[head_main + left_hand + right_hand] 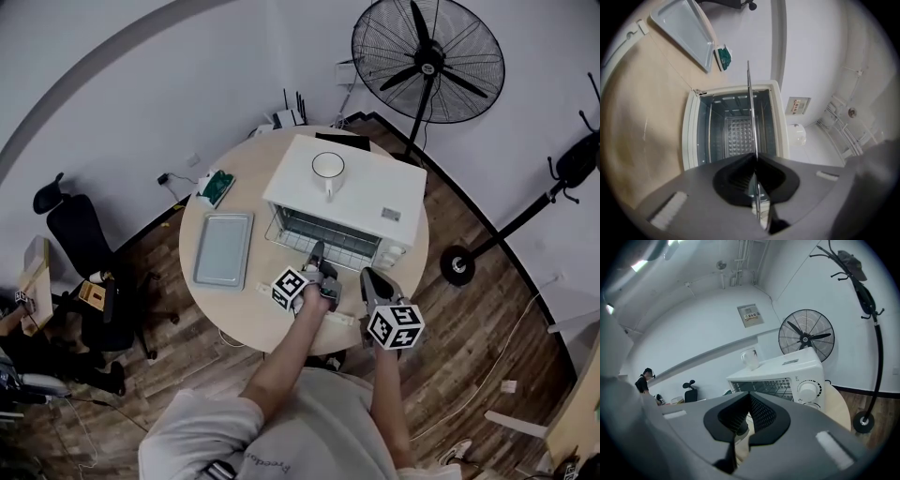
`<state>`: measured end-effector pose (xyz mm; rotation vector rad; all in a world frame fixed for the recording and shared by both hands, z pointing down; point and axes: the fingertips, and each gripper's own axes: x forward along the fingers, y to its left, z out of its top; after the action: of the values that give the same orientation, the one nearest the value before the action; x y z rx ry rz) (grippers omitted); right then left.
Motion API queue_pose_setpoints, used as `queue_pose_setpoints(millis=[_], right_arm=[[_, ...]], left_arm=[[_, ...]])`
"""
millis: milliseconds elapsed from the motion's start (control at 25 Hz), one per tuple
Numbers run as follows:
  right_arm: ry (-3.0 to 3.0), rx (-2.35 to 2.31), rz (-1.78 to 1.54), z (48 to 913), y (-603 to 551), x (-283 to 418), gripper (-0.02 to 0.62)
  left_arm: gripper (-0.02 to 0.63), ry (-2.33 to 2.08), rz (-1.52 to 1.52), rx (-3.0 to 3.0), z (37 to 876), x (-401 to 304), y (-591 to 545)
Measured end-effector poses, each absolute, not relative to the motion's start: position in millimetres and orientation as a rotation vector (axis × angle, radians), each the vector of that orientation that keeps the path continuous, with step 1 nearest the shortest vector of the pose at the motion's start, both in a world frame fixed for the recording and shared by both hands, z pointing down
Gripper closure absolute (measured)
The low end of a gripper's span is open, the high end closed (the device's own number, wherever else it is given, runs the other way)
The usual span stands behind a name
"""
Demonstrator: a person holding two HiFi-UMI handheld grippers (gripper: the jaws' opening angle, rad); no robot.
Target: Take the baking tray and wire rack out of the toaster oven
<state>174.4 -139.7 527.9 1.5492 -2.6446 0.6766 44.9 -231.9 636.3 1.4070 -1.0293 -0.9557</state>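
The left tool is clamped on the edge of the thin metal wire rack, which reaches into the open white toaster oven. A flat grey baking tray lies on the round wooden worktop left of the oven. The right tool, closed and empty, is before the oven's front.

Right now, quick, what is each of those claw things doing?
Left gripper: closed on the wire rack.
Right gripper: closed, holding nothing.

Baking tray is laid flat on the round table, left of centre. Toaster oven is set mid-frame, mug on top. Left gripper is held at the wire rack front edge; right gripper is seen just lower right.
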Motion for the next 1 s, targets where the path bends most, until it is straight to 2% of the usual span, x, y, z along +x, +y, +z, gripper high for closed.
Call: queue_pose_setpoints(millis=[480,1000], right_arm=[[-2.701,1.444,0.686,526.9,-143.0,137.3,0.596],[-2.7,1.434,0.687,528.4,-139.7,136.9,0.596]], left_arm=[[0.548,-0.995,-0.94,1.446,630.7,36.7,-201.6],[0.548,-0.992,-0.956,1.461,627.3,28.4,-175.9]])
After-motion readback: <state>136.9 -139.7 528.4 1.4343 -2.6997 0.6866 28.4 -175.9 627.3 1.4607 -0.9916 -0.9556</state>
